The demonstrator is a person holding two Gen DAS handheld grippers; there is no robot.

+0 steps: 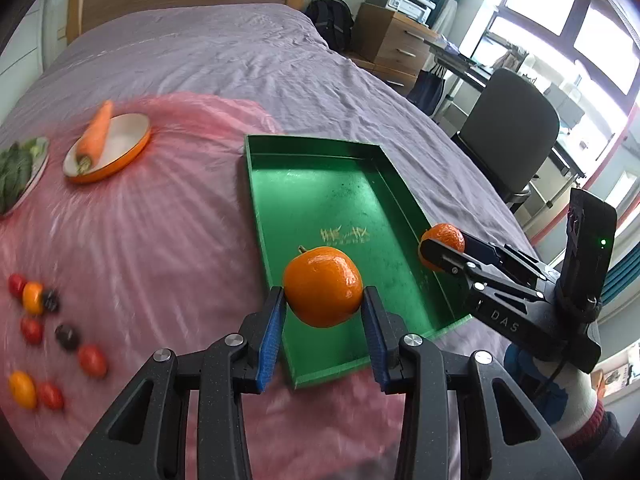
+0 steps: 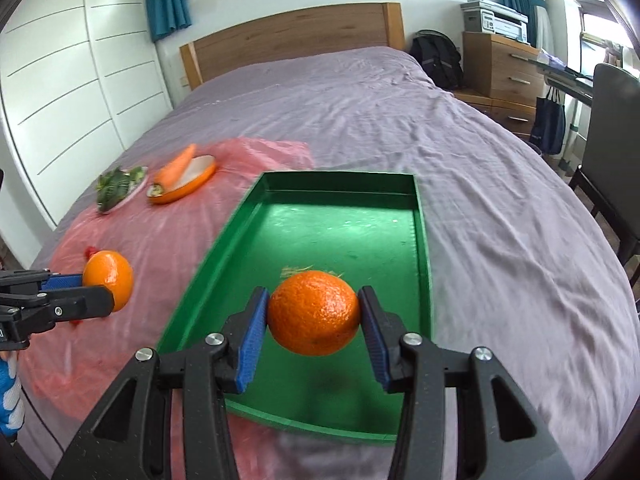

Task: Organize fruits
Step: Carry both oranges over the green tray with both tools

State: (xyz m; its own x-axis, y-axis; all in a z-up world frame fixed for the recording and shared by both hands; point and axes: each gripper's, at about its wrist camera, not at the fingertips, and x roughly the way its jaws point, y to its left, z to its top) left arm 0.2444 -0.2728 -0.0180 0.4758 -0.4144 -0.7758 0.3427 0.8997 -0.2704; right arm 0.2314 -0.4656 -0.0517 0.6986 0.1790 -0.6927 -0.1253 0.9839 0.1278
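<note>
Writing: "DAS" in pale letters on the black body of the right gripper [image 1: 442, 254], seen from the left wrist view. Yellowish characters printed on the floor of the green tray [image 1: 320, 184], not legible.

Left gripper [image 1: 323, 306]: blue ridged pads clamped on a smooth, glossy mandarin [image 1: 322, 286] with a short stem, held above the tray's near left edge. Right gripper clamped on a pebbly-skinned orange [image 2: 313, 312], held over the tray's near end, shadow on the tray floor below.

Tray: rectangular, shallow, straight walls, scuffed glossy floor, nothing lying in it. It sits on a bed with a wrinkled lilac sheet [image 2: 400, 120], partly on crinkled pink plastic film [image 1: 160, 220].

Left wrist view only: loose cherry tomatoes [image 1: 44, 332], red, orange and dark, scattered on the film. Both views: carrot [image 1: 96, 132] across an orange-rimmed dish [image 1: 120, 160], and leafy greens [image 2: 116, 188] on a plate beside it. Right wrist view only: white panelled wardrobe [image 2: 80, 80].
</note>
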